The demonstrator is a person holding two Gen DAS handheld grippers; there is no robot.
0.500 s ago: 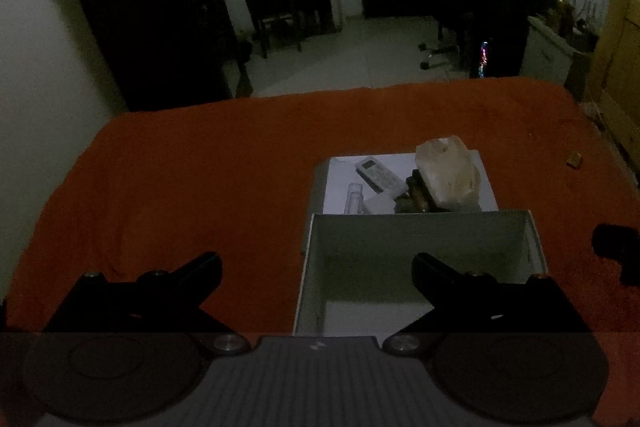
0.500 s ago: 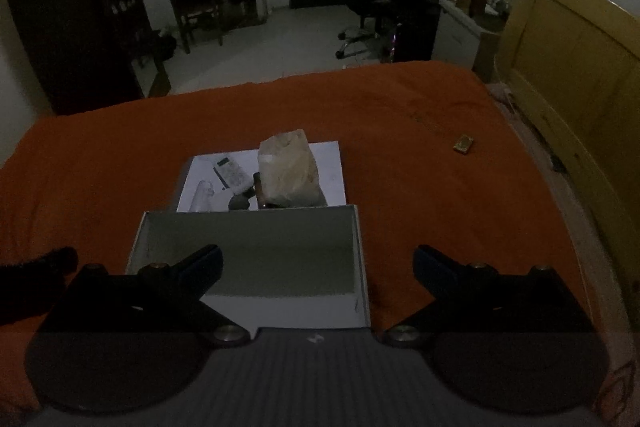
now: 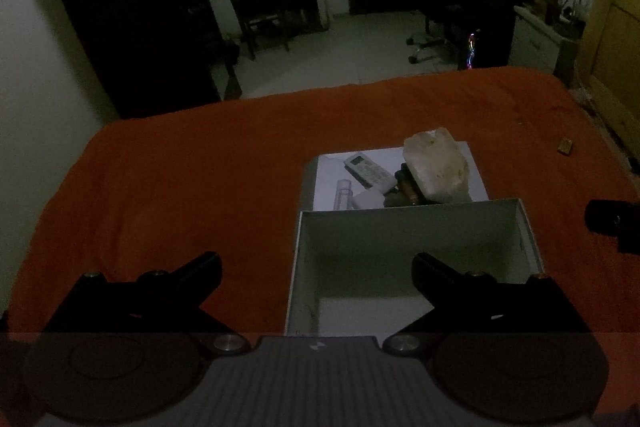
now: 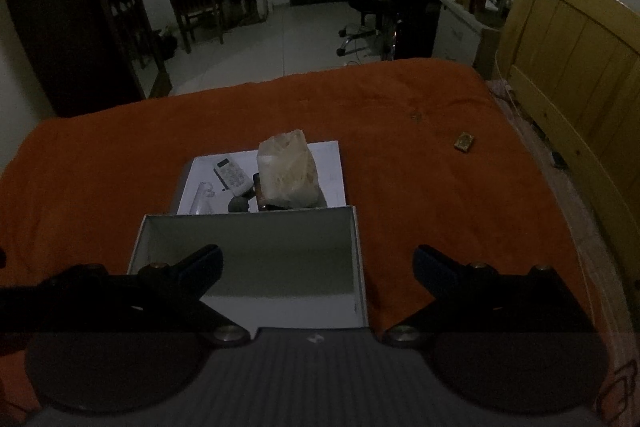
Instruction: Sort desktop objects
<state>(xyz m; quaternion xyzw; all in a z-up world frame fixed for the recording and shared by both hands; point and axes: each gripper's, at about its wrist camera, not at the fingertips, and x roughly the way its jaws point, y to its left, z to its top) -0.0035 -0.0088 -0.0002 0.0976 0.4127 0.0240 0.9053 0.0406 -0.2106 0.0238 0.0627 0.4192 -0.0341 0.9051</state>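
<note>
Fronting the clutter (image 3: 400, 179) — an open box (image 3: 408, 227).

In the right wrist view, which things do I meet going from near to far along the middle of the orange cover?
Box → clear bag on the white sheet → bare orange cover → floor.

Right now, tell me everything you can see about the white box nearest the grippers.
The white box is an open, lidless rectangular carton, apparently cardboard, with pale thin walls and a shadowed inside where nothing can be seen. It sits upright and flat on the orange cloth, nearest the cameras. Its far wall stands just before the white sheet that carries the small items; whether they touch is unclear. Neither gripper touches it.
</note>
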